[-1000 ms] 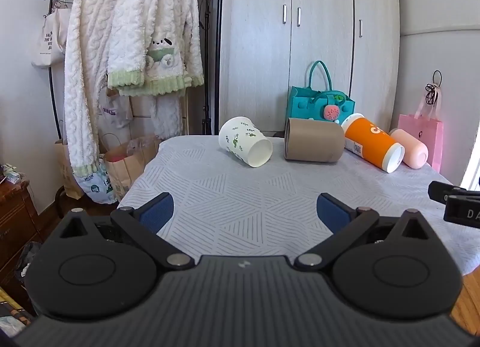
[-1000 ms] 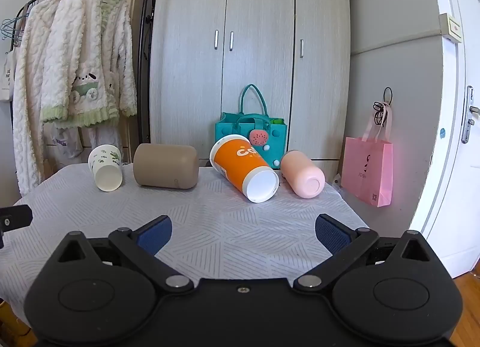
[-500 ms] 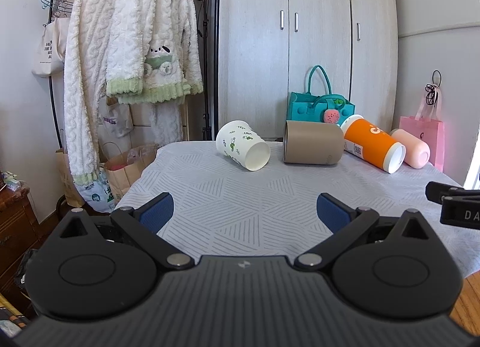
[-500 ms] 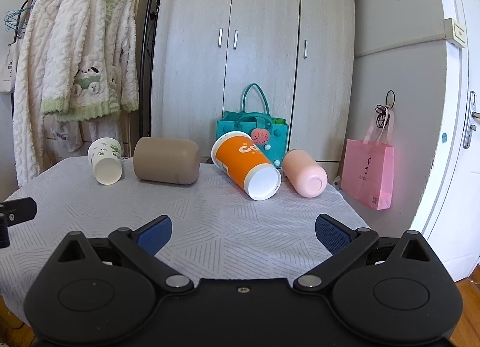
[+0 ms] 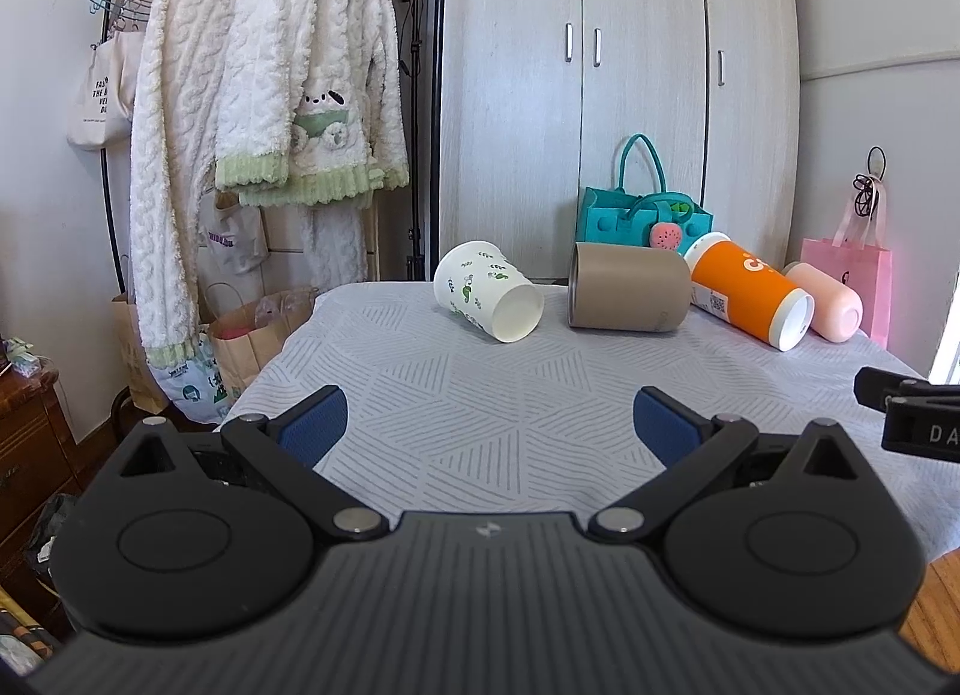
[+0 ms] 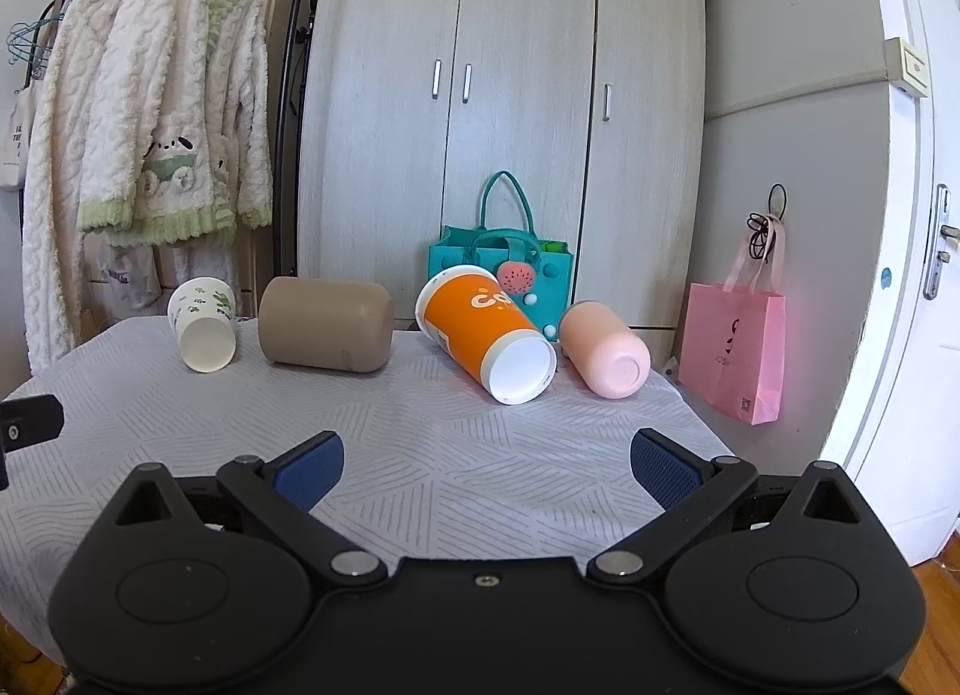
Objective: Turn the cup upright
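Several cups lie on their sides in a row at the table's far edge: a white leaf-print paper cup (image 5: 487,291) (image 6: 203,323), a tan cup (image 5: 628,287) (image 6: 326,326), an orange paper cup (image 5: 750,290) (image 6: 487,336) and a pink cup (image 5: 825,302) (image 6: 606,348). My left gripper (image 5: 491,425) is open and empty, near the table's front, well short of the white cup. My right gripper (image 6: 487,468) is open and empty, short of the orange cup.
The table (image 6: 420,443) has a grey patterned cloth. A teal bag (image 6: 501,260) stands behind the cups before a wardrobe (image 6: 498,113). White fleece clothes (image 5: 270,95) hang on a rack at the left. A pink bag (image 6: 735,353) hangs at the right.
Both grippers have risen and tilted a little, so the cups sit lower in view. Both stay open. The cups have not moved.
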Action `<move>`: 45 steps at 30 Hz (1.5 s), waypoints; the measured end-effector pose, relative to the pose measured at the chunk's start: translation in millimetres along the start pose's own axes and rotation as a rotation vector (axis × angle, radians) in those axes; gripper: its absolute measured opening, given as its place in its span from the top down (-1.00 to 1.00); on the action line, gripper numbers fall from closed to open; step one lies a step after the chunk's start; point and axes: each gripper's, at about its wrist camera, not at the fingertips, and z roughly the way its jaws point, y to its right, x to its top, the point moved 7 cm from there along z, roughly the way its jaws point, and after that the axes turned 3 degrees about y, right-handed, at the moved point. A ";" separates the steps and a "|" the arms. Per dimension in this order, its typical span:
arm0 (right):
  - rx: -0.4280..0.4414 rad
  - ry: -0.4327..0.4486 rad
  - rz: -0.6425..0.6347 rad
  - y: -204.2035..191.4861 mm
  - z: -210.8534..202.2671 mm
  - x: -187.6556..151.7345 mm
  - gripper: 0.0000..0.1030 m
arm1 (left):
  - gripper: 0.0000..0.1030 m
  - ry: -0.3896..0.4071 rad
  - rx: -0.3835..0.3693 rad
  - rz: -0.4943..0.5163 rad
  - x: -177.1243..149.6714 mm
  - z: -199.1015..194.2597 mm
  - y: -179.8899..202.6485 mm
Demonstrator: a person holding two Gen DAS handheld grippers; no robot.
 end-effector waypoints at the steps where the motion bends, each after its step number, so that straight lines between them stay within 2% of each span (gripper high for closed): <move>1: 0.000 0.000 0.000 0.0 0.0 0.0 -1.00 | -1.00 0.001 0.000 0.001 -0.4 0.6 -0.1; 31: -0.004 -0.002 -0.004 5.2 -0.1 -1.5 -1.00 | -1.00 0.002 0.017 0.002 -0.6 -4.4 -0.7; 41: -0.010 -0.015 -0.004 7.1 2.6 -3.5 -1.00 | -1.00 -0.044 0.040 0.019 -5.6 -1.6 -2.4; 45: -0.006 -0.019 -0.005 5.8 2.2 -1.8 -1.00 | -1.00 -0.086 0.047 0.035 -6.6 1.8 -2.4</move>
